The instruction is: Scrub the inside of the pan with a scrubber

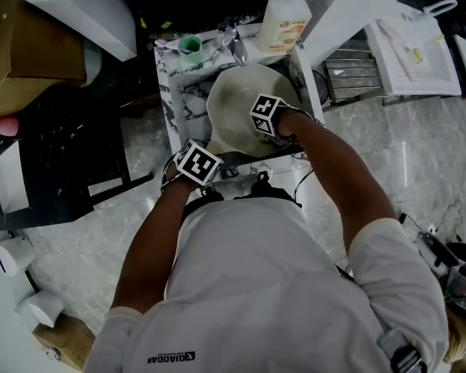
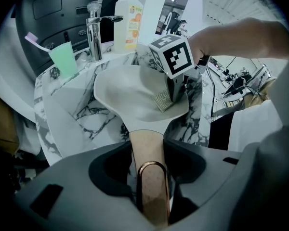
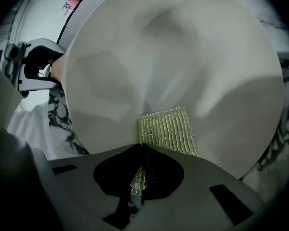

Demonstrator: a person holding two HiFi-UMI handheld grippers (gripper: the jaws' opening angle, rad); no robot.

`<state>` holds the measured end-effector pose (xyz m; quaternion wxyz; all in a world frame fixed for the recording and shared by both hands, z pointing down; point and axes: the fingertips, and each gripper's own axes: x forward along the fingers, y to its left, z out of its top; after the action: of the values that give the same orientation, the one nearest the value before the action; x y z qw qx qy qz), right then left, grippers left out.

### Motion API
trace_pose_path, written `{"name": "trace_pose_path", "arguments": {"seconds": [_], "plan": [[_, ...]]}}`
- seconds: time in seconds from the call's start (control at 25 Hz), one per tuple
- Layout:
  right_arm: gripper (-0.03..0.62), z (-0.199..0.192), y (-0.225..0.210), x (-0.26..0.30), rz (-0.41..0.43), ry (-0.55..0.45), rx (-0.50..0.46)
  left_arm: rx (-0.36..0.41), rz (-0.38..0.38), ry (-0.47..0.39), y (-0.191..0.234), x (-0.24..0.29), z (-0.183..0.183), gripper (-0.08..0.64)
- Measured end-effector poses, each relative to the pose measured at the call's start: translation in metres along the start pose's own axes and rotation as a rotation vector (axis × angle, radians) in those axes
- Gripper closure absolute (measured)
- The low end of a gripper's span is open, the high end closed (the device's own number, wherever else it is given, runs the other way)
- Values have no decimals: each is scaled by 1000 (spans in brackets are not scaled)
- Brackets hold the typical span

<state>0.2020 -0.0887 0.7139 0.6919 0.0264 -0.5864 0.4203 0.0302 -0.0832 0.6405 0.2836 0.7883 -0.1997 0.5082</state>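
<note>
The scrubber lies in pan, in sink (faucet behind).

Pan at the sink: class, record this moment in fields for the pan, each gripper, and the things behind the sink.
Pan: light-coloured, held over the marbled sink
Left gripper: shut on the pan handle
Right gripper: shut on the scrubber, which lies against the pan's inside
Behind: faucet, green cup, soap bottle

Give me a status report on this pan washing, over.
Left claw shut on pan handle. Right claw shut on scrubber, flat against inside of pan. Nothing blocking.
</note>
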Motion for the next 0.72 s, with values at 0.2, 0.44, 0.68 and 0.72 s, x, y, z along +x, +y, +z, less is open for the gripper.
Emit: {"name": "trace_pose_path", "arguments": {"seconds": [0.2, 0.44, 0.68, 0.72], "plan": [[548, 3, 14, -2, 137, -37, 59, 25, 38, -14, 7, -8, 8, 348], [548, 10, 30, -5, 271, -93, 115, -2, -9, 6, -1, 3, -2, 348], [548, 19, 55, -13, 413, -134, 124, 10, 10, 1, 3, -2, 2, 348], [548, 20, 58, -14, 433, -143, 124, 2, -3, 6, 1, 0, -1, 348]]}}
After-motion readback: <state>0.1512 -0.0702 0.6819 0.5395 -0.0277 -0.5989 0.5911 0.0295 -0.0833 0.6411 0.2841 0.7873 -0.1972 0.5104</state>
